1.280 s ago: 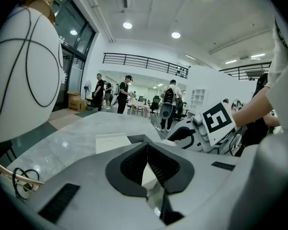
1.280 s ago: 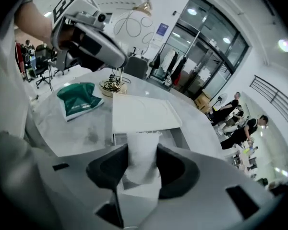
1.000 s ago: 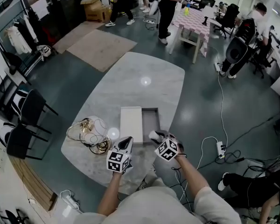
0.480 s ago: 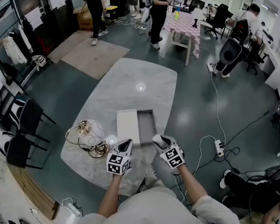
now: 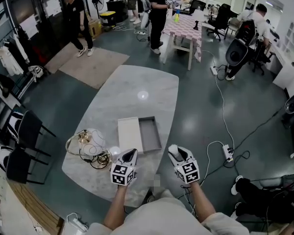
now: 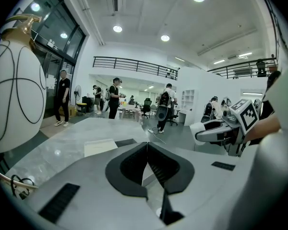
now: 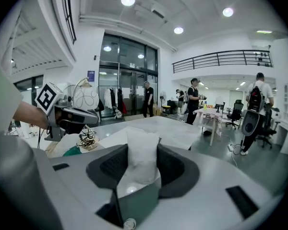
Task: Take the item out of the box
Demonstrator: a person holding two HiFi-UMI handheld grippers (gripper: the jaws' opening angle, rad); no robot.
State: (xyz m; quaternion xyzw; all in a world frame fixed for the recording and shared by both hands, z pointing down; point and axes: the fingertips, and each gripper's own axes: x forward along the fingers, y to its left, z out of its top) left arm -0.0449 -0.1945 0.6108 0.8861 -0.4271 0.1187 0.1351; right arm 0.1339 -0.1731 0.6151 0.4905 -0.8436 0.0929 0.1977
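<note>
The main risk is a drop. The right gripper (image 7: 143,166) is clenched on a white pouch (image 7: 142,152), which looks soft and slick, like a plastic-wrapped packet. The jaws pinch only its lower part while the top stands free above them. A soft packet held this way could slide out if the grip eases or the gripper swings sharply. In the head view this gripper hangs on the person's side of the box (image 5: 150,135) and a little to its right. It appears to be past the edge of the marble table (image 5: 132,94), so a slip would likely send the pouch to the floor rather than back onto the table.

The pouch is pale, slightly crumpled and upright, taller than the jaws are deep. Its contents cannot be made out.

The box is a shallow grey tray and looks empty. Its white lid (image 5: 130,135) lies flat, touching the box's left side. The left gripper (image 5: 129,155) hovers just nearer the person than the lid, with its jaws pressed together on nothing. A wire lamp (image 5: 90,148) sits well to the left of the box, clear of both grippers.
</note>
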